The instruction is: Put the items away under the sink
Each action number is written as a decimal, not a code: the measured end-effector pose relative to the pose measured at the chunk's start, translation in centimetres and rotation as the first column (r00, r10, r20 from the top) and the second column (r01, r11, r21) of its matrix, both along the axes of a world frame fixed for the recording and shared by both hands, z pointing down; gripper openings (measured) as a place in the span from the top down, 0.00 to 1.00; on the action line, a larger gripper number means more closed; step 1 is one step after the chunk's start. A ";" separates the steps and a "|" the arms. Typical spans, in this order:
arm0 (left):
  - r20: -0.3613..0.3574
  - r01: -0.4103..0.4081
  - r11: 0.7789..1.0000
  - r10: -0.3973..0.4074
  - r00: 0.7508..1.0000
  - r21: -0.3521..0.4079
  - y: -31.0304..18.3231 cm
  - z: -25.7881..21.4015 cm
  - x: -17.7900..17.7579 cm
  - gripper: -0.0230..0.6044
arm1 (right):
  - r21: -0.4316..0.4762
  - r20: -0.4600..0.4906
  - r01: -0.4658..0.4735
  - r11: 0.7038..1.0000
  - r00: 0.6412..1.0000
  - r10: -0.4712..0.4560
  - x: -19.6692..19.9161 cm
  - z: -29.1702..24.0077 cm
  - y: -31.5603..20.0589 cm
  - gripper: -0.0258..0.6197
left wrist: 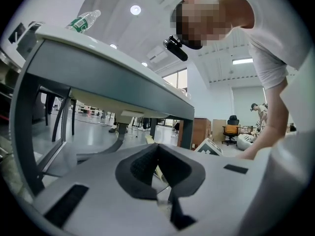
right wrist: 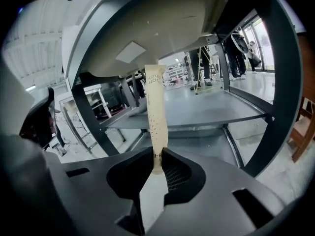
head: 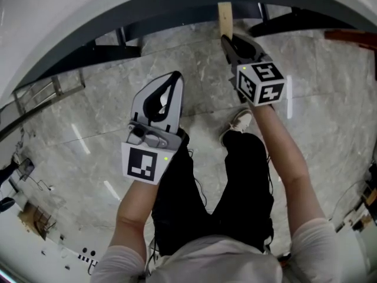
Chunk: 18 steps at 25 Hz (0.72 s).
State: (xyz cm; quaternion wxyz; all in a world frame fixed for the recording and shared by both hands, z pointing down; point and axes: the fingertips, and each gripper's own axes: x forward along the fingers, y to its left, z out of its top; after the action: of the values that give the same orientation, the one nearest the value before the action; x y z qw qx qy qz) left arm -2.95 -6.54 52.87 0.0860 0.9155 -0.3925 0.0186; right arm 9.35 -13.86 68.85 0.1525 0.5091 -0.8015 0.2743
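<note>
A flat beige stick (right wrist: pixel 156 107) with small print stands upright between the pads of my right gripper (right wrist: pixel 157 154), which is shut on its lower end. In the head view that dark right gripper (head: pixel 227 39) points at the sink's underside, and the beige stick (head: pixel 224 16) pokes up toward the white sink rim (head: pixel 88 22). Ahead of it, under the pale basin (right wrist: pixel 157 28), lies a grey shelf (right wrist: pixel 206 109). My white left gripper (head: pixel 175 76) hangs lower and to the left, its jaws closed tip to tip with nothing in them (left wrist: pixel 157 147).
A dark metal frame leg (right wrist: pixel 275 82) stands right of the shelf, another frame leg (right wrist: pixel 91 117) at the left. A plastic bottle (left wrist: pixel 83 21) lies on the countertop. The person's shoe (head: pixel 238 122) rests on the marble floor (head: pixel 88 134). A wooden chair (right wrist: pixel 301 132) stands at far right.
</note>
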 end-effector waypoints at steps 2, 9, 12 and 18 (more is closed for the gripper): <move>0.009 0.000 1.000 0.000 1.000 0.000 0.0 0.3 -0.2 0.96 | 0.000 0.001 -0.003 1.000 1.000 0.003 -0.1 0.1 -0.8 0.84; 0.001 0.012 1.000 -0.012 1.000 -0.001 -0.6 0.5 -0.7 0.96 | 0.012 0.003 -0.028 1.000 1.000 0.028 0.3 0.1 -3.5 0.84; 0.004 0.014 1.000 -0.014 1.000 -0.003 -0.7 0.7 -0.9 0.96 | 0.011 0.000 -0.033 0.999 0.999 0.033 0.2 0.2 -4.3 0.84; 0.007 0.022 1.000 -0.022 1.000 -0.011 -0.7 1.3 -1.0 0.96 | 0.011 0.003 -0.036 0.999 0.999 0.036 -0.3 0.1 -6.1 0.84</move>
State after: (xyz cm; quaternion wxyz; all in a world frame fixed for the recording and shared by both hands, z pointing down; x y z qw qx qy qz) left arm -3.93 -7.24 54.20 0.0898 0.9106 -0.4027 0.0231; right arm 9.05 -19.95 68.92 0.1436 0.5237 -0.7940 0.2733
